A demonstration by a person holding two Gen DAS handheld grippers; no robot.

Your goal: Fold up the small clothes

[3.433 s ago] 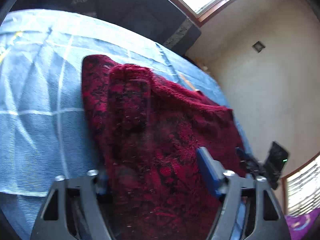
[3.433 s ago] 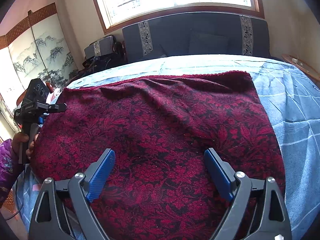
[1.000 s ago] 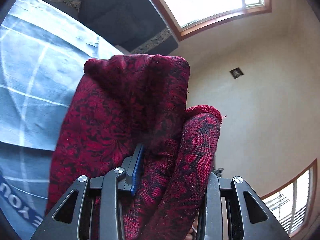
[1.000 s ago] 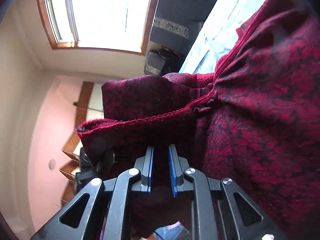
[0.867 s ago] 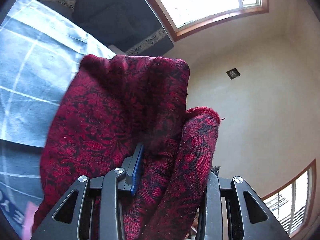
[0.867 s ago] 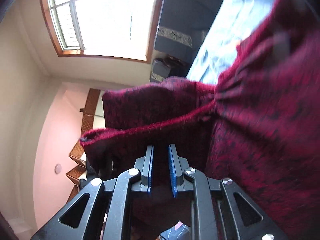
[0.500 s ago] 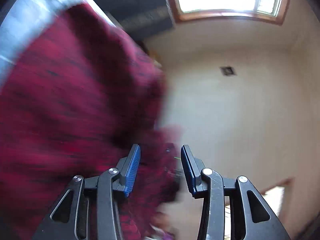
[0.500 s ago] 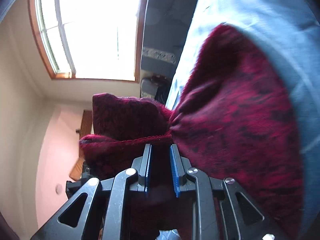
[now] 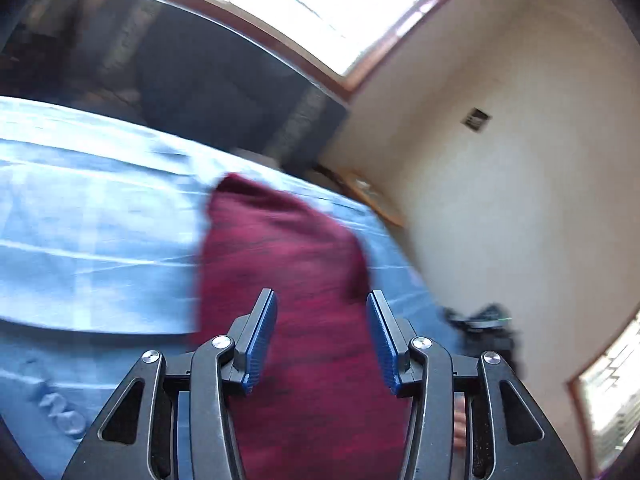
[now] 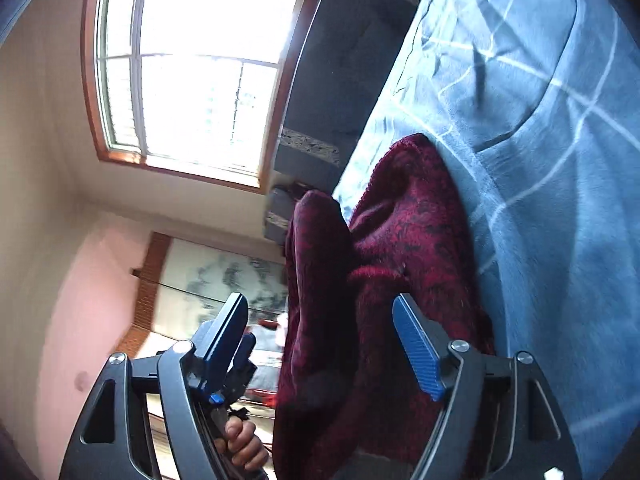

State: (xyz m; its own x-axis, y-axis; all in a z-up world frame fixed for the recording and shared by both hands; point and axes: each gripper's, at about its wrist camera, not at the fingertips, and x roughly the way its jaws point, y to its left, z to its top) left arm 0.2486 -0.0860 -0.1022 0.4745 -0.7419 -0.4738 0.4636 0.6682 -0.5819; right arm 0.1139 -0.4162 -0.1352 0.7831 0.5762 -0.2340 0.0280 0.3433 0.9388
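Observation:
A dark red patterned knit garment point(image 9: 288, 252) lies folded in a narrow strip on the blue bedspread point(image 9: 92, 240). My left gripper point(image 9: 320, 332) is open above its near end, the cloth showing between the blue pads point(image 9: 262, 332) without touching them. In the right wrist view the garment point(image 10: 404, 248) is bunched in thick folds on the bedspread point(image 10: 560, 160). My right gripper point(image 10: 320, 344) is open around its near end, holding nothing. The left view is motion-blurred.
A dark headboard point(image 9: 208, 92) and bright window point(image 9: 320, 4) stand beyond the bed. A cream wall point(image 9: 520, 200) is to the right. In the right wrist view, the hand point(image 10: 240, 444) holding the other gripper shows lower left, before a painted screen point(image 10: 224, 280).
Both grippers were shut on the lifted garment a second ago. Both have let go and opened. The garment has dropped onto the bedspread in a folded strip.

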